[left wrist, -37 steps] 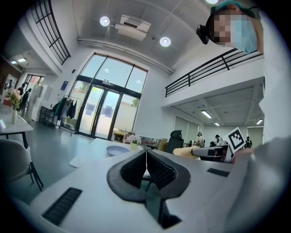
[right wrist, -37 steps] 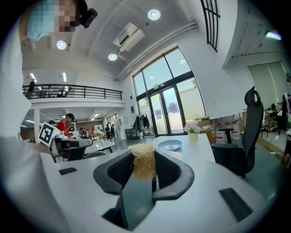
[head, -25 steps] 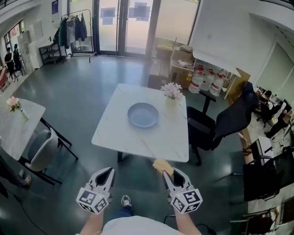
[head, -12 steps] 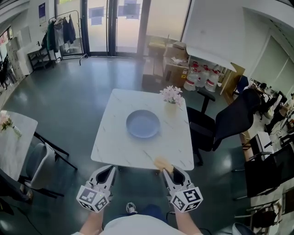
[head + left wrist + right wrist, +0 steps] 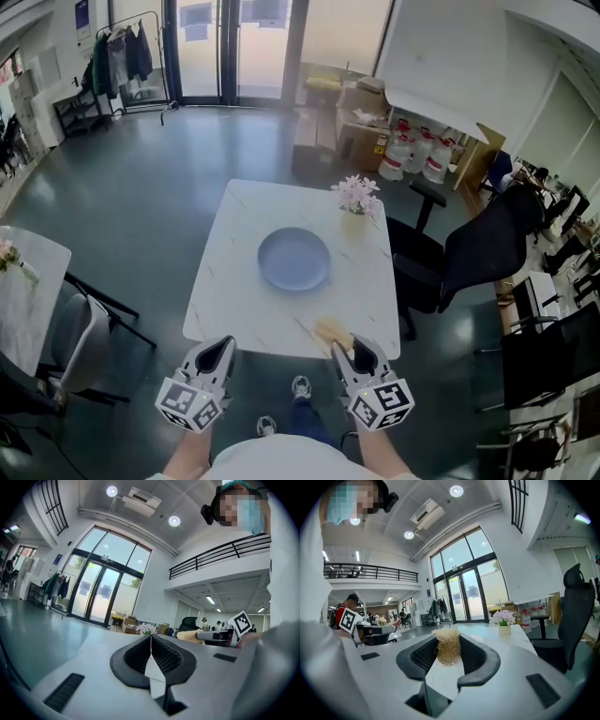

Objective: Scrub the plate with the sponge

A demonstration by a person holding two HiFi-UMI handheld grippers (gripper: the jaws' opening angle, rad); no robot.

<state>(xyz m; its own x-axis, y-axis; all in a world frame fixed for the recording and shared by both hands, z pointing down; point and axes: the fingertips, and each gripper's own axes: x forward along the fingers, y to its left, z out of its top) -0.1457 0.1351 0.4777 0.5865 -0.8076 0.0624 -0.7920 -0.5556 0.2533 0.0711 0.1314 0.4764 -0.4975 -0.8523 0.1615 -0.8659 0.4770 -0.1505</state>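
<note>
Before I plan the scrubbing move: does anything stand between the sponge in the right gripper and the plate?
Nothing visible does. Only bare table lies between the sponge and the plate; the flowers stand beyond it, off to the right.

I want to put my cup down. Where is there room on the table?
Bare: the table left of the plate, and the strip in front of it. Crowded: the far right corner, by the flowers.
</note>
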